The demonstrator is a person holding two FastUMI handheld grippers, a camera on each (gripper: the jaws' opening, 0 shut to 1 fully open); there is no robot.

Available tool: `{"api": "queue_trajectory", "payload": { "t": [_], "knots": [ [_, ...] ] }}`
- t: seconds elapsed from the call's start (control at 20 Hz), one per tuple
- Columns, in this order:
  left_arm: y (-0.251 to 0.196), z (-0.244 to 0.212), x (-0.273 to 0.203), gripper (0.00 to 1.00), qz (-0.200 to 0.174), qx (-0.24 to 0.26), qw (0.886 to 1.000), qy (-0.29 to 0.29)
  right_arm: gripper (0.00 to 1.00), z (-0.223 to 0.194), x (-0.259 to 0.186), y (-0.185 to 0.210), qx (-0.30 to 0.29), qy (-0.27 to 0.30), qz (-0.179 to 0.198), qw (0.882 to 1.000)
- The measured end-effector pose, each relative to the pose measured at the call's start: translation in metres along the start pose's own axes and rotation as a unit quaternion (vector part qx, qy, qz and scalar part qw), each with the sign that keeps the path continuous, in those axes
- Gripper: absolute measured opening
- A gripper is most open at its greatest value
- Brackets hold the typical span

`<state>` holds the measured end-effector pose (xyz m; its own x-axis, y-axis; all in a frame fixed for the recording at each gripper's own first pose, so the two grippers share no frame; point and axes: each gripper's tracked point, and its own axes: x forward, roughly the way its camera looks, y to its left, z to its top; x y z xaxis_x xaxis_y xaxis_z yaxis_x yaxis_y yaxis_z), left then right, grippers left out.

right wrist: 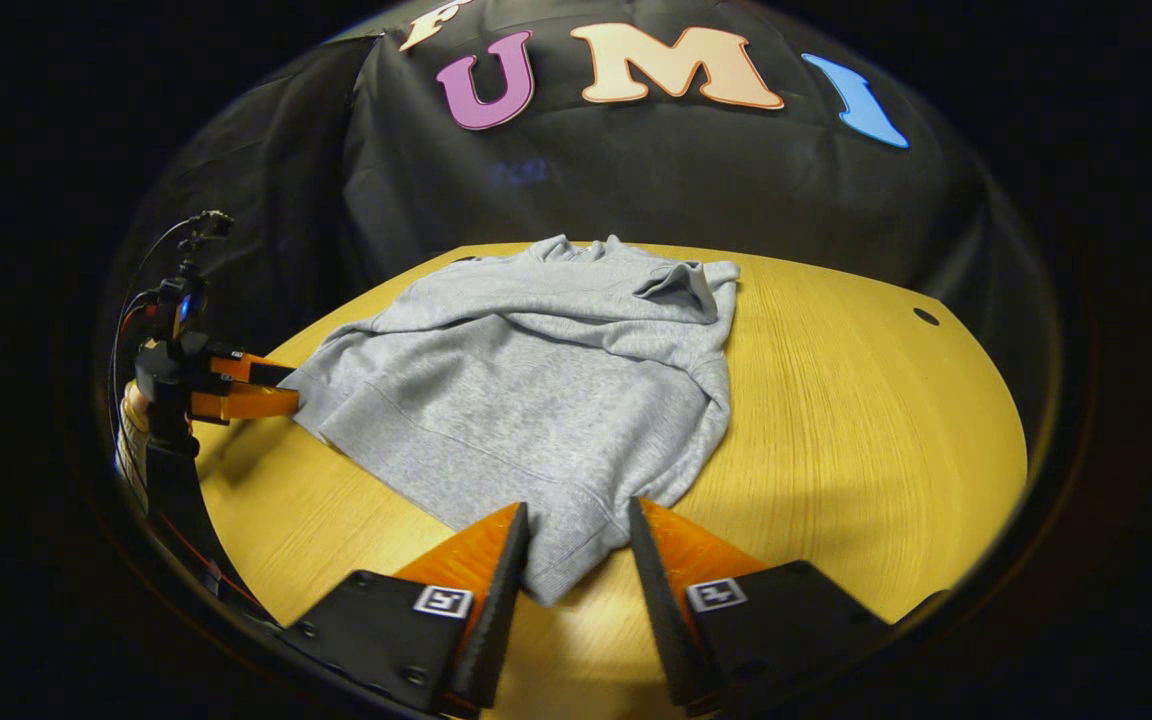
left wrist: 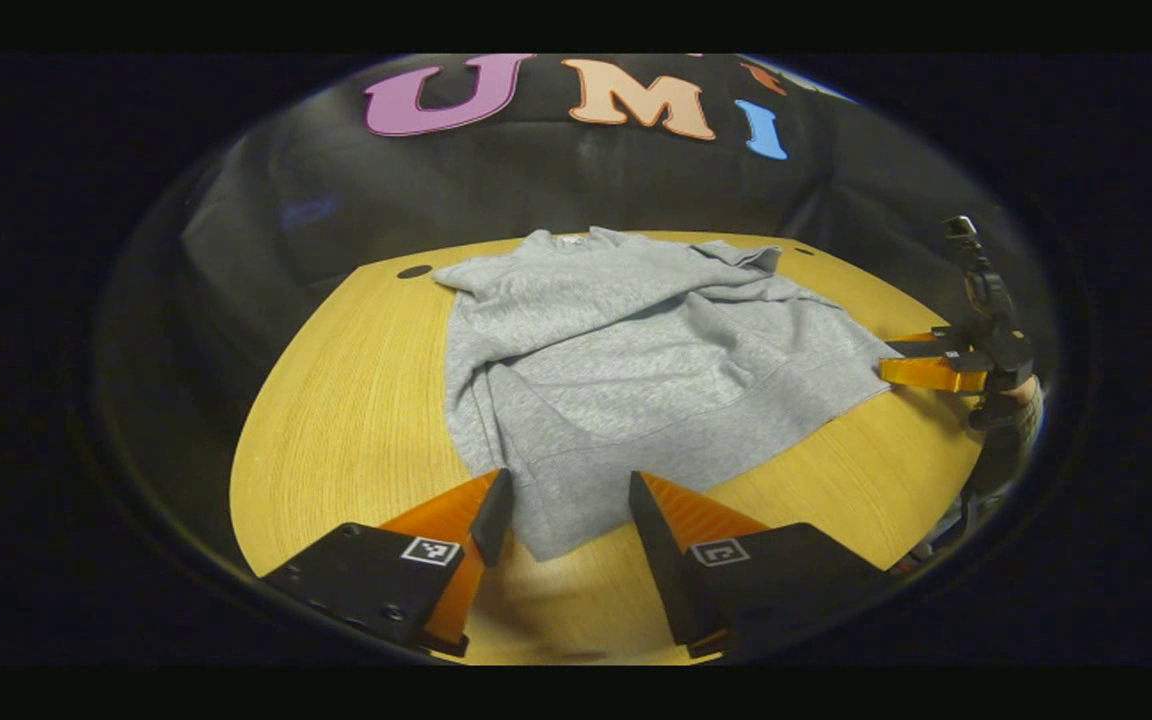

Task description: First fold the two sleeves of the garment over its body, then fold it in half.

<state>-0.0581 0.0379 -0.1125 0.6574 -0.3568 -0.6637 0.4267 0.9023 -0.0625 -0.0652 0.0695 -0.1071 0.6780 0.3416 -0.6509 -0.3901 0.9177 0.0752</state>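
Observation:
A grey sweatshirt (left wrist: 636,350) lies flat on a round wooden table (left wrist: 336,420), collar toward the far wall, both sleeves lying over its body. In the left gripper view my left gripper (left wrist: 571,478) is open, one hem corner lying between its fingers. My right gripper (left wrist: 884,360) sits at the other hem corner, at the far right. In the right gripper view my right gripper (right wrist: 576,505) is open around its hem corner of the sweatshirt (right wrist: 536,390). The left gripper (right wrist: 294,388) is held by a hand at the left edge, its fingers at the cloth's corner.
Bare table (right wrist: 886,420) spreads to the right of the garment in the right gripper view, with a small dark hole (right wrist: 925,316) near the rim. Another hole (left wrist: 414,271) lies beside the collar. Black cloth walls close the back and sides.

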Motion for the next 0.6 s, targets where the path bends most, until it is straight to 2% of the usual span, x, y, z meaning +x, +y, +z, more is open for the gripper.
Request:
{"api": "queue_trajectory", "payload": {
  "t": [0.05,0.1,0.15,0.2,0.25,0.3,0.35,0.4,0.5,0.6],
  "knots": [
    [-0.002,0.001,0.001,0.62,-0.003,-0.002,1.0,-0.002,0.5,0.001,0.001,0.002,0.001,-0.002,0.003,1.0],
    [-0.003,0.001,0.002,0.45,-0.004,-0.006,1.0,-0.003,0.38,0.0,0.001,0.004,0.007,0.006,0.006,1.0],
    [-0.004,0.001,0.002,0.35,-0.006,-0.009,1.0,-0.002,0.29,0.001,0.001,0.005,0.01,0.001,0.009,1.0],
    [-0.005,0.002,0.002,0.17,-0.006,-0.014,1.0,-0.005,0.22,0.0,0.0,0.005,0.007,0.003,0.009,1.0],
    [-0.005,0.003,0.002,0.06,-0.006,-0.014,1.0,-0.005,0.16,0.0,0.0,0.006,0.002,0.0,0.012,1.0],
    [-0.005,0.002,0.002,0.02,-0.005,-0.012,1.0,-0.009,0.12,-0.001,-0.001,0.006,0.001,0.003,0.012,1.0],
    [-0.005,0.003,0.001,0.0,-0.004,-0.009,1.0,-0.01,0.12,0.0,-0.003,0.005,0.002,0.003,0.014,1.0],
    [-0.005,0.003,0.003,0.0,-0.001,-0.008,1.0,-0.013,0.12,0.0,0.0,0.005,0.007,0.006,0.014,1.0],
    [-0.005,0.003,0.001,0.0,0.002,-0.007,1.0,-0.018,0.03,0.001,-0.004,0.005,0.008,0.007,0.013,1.0],
    [-0.006,0.005,-0.001,0.0,0.003,-0.013,1.0,-0.021,0.02,0.005,-0.009,0.005,-0.002,-0.001,0.006,1.0]
  ]
}}
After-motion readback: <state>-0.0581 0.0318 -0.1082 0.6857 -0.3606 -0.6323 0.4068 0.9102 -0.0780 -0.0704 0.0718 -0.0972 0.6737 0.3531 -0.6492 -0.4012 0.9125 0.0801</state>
